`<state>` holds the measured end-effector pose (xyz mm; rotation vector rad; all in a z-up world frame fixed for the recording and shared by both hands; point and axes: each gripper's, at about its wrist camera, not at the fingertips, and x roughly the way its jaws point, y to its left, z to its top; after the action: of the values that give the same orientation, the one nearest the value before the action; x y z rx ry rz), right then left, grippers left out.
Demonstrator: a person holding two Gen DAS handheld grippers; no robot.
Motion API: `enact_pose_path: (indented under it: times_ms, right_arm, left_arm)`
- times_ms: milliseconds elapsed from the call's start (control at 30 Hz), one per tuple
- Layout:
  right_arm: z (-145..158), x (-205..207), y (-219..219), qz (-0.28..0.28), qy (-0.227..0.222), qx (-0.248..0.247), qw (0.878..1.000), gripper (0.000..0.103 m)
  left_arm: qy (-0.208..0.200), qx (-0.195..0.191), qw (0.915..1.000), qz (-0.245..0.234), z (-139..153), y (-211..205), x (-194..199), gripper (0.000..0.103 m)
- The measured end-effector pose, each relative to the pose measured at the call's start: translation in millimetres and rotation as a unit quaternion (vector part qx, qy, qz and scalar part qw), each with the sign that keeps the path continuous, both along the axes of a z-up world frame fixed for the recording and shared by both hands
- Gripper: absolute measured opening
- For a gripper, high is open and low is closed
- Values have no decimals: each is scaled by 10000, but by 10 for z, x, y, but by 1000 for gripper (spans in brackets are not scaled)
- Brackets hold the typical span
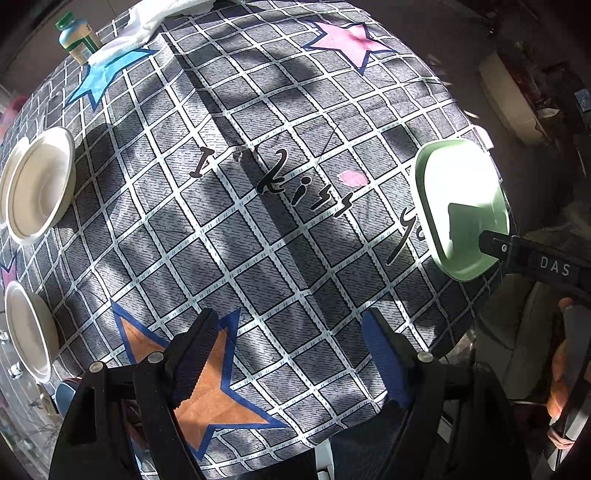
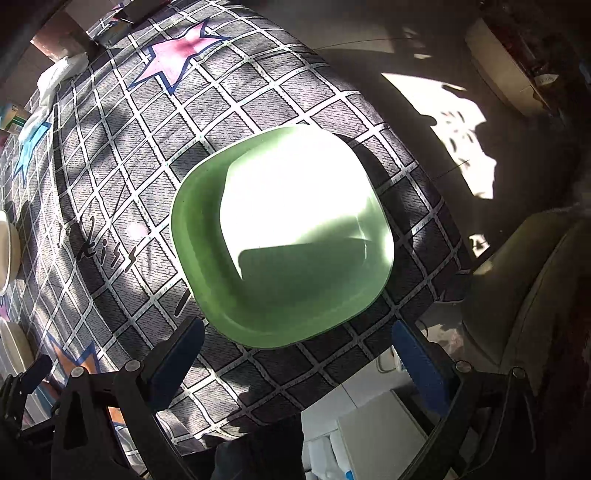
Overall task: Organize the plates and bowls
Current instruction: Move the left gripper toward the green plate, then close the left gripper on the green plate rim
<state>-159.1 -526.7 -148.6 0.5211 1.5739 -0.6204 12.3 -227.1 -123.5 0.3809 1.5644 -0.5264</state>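
Observation:
A pale green square plate (image 2: 284, 240) lies flat on the checked tablecloth near the table's right edge, half in bright sun. My right gripper (image 2: 299, 343) hovers above its near rim, open, with nothing between the fingers. In the left wrist view the same green plate (image 1: 461, 206) sits at the far right, with a right gripper fingertip (image 1: 495, 243) over it. Nested white bowls (image 1: 40, 184) stand at the table's left side, and another white dish (image 1: 29, 328) lies below them. My left gripper (image 1: 291, 325) hangs open over the orange star, holding nothing.
A green-capped bottle (image 1: 77, 40) and a white cloth (image 1: 147, 22) sit at the far left corner. The table's edge (image 2: 436, 229) runs just right of the green plate, with floor and a beige cushioned seat (image 2: 535, 277) beyond. A hand (image 1: 561, 387) shows at the right.

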Motion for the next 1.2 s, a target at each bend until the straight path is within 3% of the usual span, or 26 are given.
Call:
enact_pose_path:
  times_ms: [167,367,500,633,800,1200]
  right_arm:
    - [-16,9,-666,-110,172,-138,9997,102]
    - [-37,-21,-901,72,452,-352,9983,102]
    - [-134,25,-1044,268,615,-405,9969,102]
    - [-222,94,-1066,489,750,-394,9952,102]
    - [-229,215,-840,890,873,-374,9915,102]
    - [-268,534,-113,1400,561,181,9884,102]
  left_arm:
    - [112,-69,9999,-86,-114,-599,41,83]
    - [95,-2,9997,-237,-291,-1313,76,83]
    - [193,131,9993,-292,-577,-1763,21,83]
    - [175,323,9984,-437,-813,-1938,-6,83]
    - [169,445,9982,-360,-862,-1777,61,83]
    - [3,635,9977,251,-886,-1040,268,83]
